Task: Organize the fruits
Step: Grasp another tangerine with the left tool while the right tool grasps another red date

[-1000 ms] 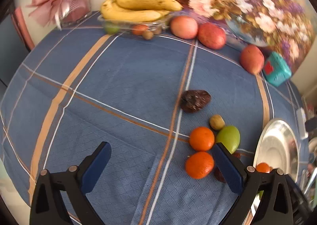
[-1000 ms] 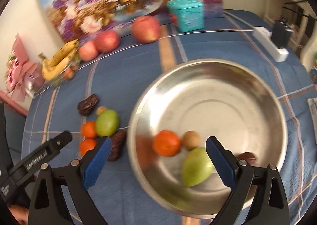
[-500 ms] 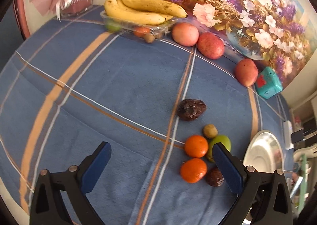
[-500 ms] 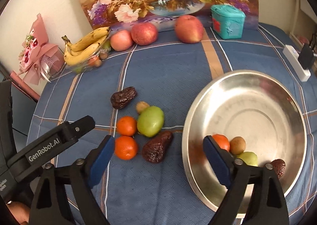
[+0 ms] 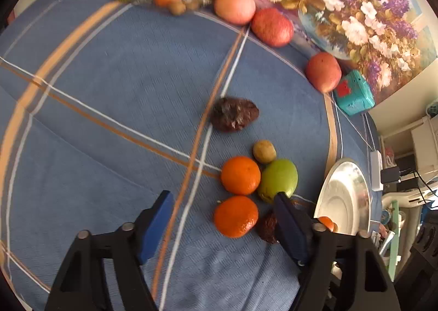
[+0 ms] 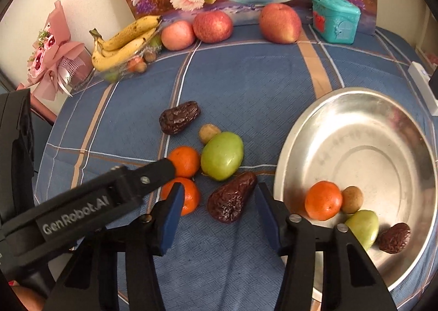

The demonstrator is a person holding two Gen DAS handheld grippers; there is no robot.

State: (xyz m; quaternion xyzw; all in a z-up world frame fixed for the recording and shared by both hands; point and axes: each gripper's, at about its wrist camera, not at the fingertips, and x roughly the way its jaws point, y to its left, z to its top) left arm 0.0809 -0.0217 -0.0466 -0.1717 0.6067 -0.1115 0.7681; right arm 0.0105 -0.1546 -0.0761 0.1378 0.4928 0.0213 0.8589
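Observation:
A loose cluster lies on the blue cloth: two oranges [image 5: 236,216] [image 5: 240,175], a green fruit [image 5: 278,180], a small brown fruit [image 5: 264,151] and two dark dates [image 5: 234,117] [image 6: 231,200]. My left gripper [image 5: 224,224] is open and empty, low over the near orange. My right gripper [image 6: 219,216] is open and empty, its jaws on either side of the near date. The steel bowl [image 6: 364,147] at the right holds an orange [image 6: 323,200], a brown fruit, a green fruit and a date.
Three apples [image 6: 279,23], a tray of bananas [image 6: 124,43], a teal box [image 6: 334,22] and a flower painting line the far edge. A pink bouquet [image 6: 52,56] stands far left. A white power strip [image 6: 424,86] lies right of the bowl.
Both grippers have come down and closer to the fruit cluster. The right gripper swung left from the bowl to the near date. The left gripper's finger now shows in the right wrist view.

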